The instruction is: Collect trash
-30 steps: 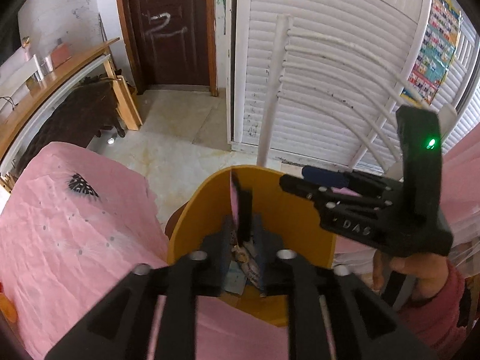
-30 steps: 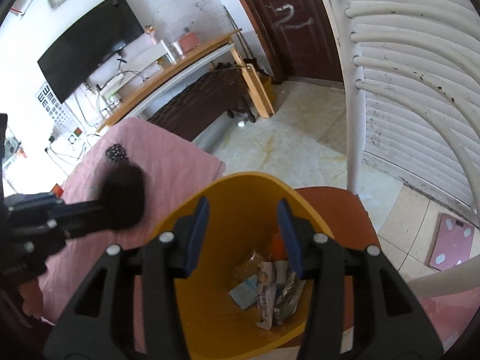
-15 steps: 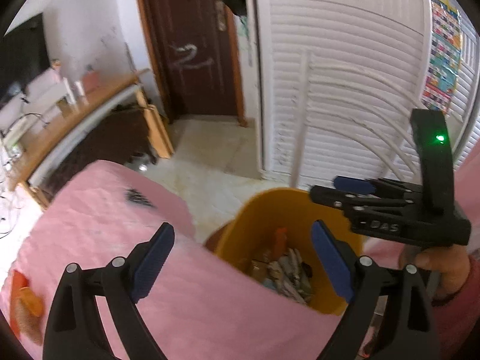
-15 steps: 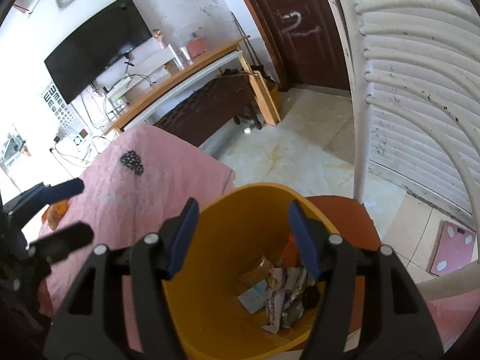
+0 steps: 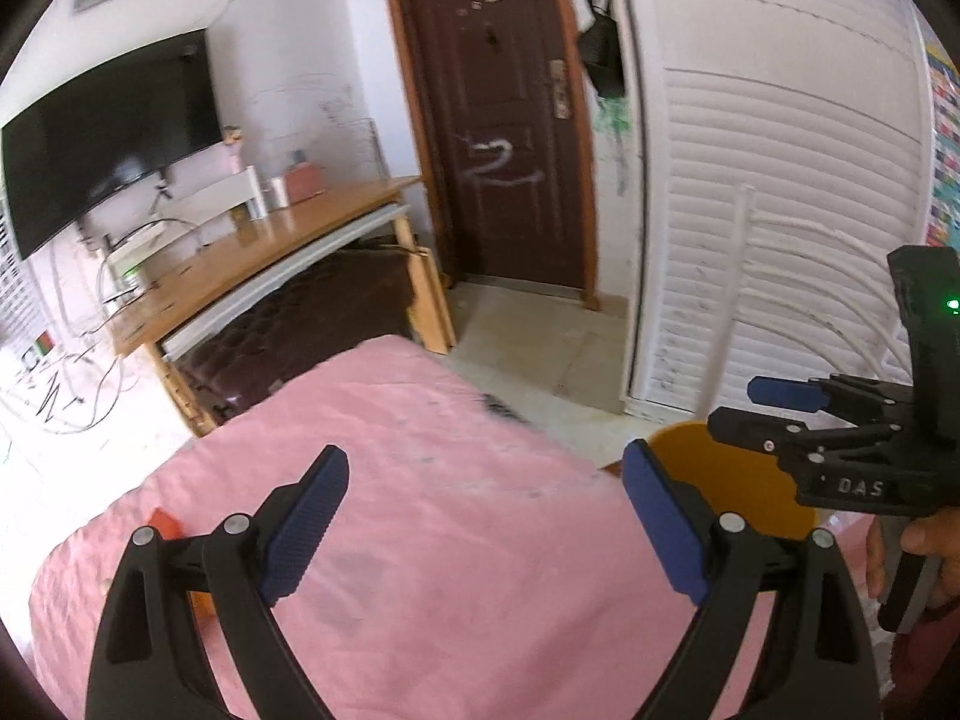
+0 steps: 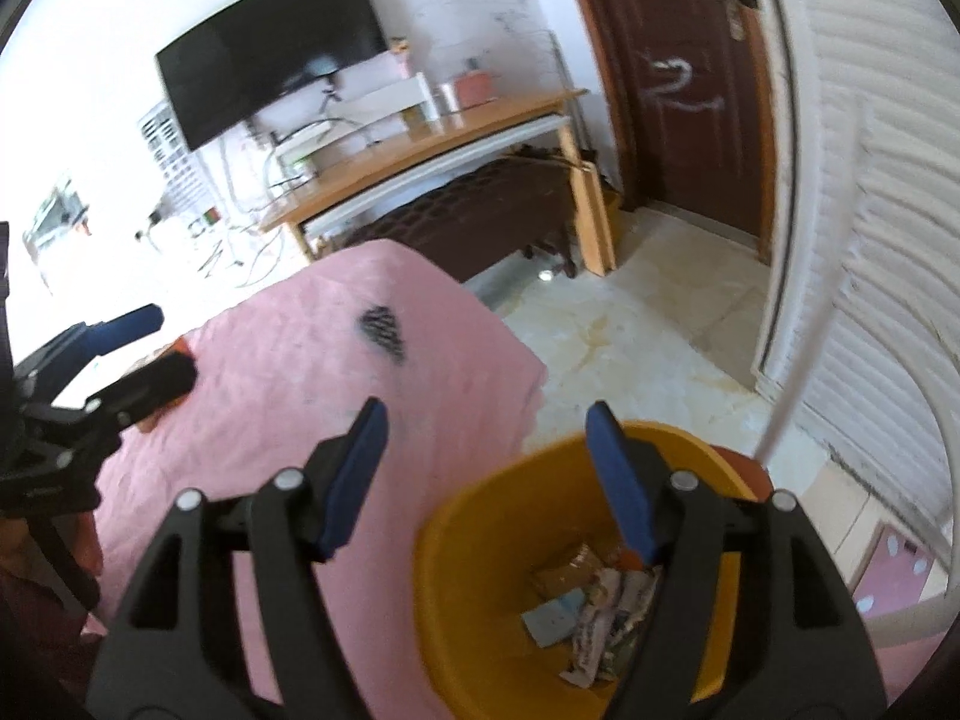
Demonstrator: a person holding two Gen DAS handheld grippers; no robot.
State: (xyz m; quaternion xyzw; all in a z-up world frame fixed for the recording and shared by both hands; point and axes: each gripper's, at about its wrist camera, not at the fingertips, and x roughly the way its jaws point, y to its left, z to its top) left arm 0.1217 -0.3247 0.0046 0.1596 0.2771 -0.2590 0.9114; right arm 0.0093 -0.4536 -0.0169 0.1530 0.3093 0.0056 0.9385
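"DAS" is read on the right gripper (image 5: 786, 414), and a white "2" is scrawled on the brown door (image 5: 498, 138). The left gripper (image 5: 483, 510) is spread wide over the pink cover (image 5: 456, 540), nothing between its fingers. The right gripper's jaws have just been opening, empty, above the yellow bin (image 6: 480, 576); the wrappers (image 6: 594, 618) inside it are partly hidden behind the right finger.
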